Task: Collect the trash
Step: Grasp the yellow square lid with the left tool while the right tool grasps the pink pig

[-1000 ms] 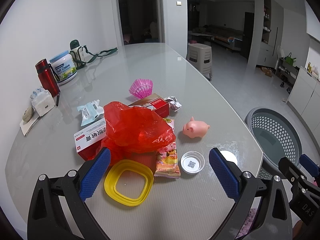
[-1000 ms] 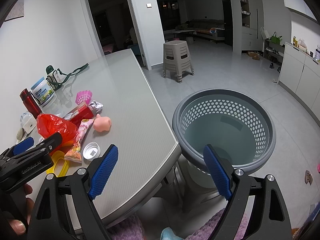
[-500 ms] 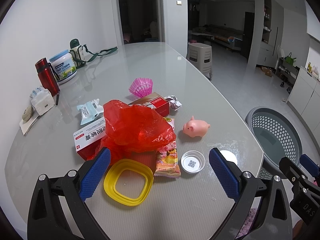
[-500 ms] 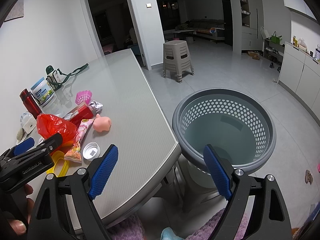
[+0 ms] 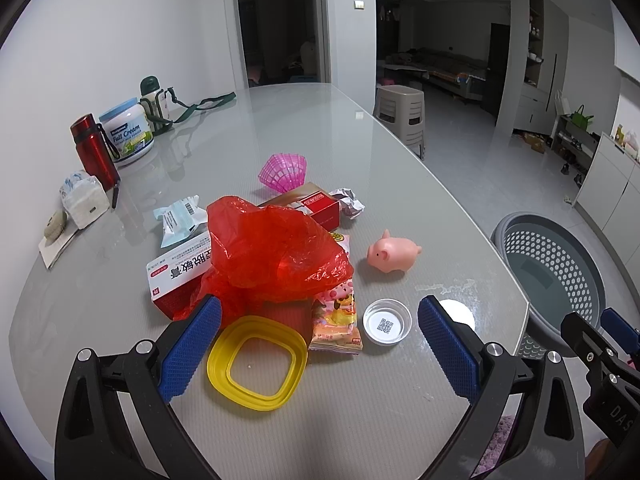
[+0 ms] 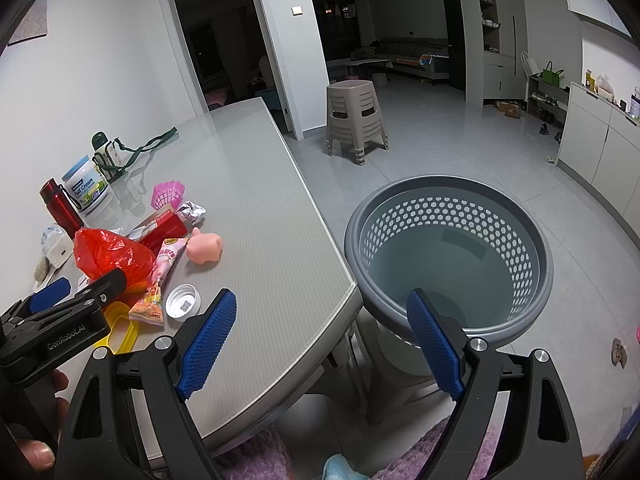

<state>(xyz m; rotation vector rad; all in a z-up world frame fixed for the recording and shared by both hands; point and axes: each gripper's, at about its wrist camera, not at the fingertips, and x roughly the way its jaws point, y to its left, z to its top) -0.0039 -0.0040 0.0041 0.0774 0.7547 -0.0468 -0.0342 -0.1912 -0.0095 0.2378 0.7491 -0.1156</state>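
A crumpled red plastic bag [image 5: 276,256] is heaped over a red-and-white box [image 5: 180,276] at frame centre; a snack wrapper [image 5: 338,316] lies flat below it.

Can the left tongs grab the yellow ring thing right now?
Probably yes. The left tongs are open and empty, and the yellow ring lies flat on the table just ahead between the fingers, with nothing on top of it.
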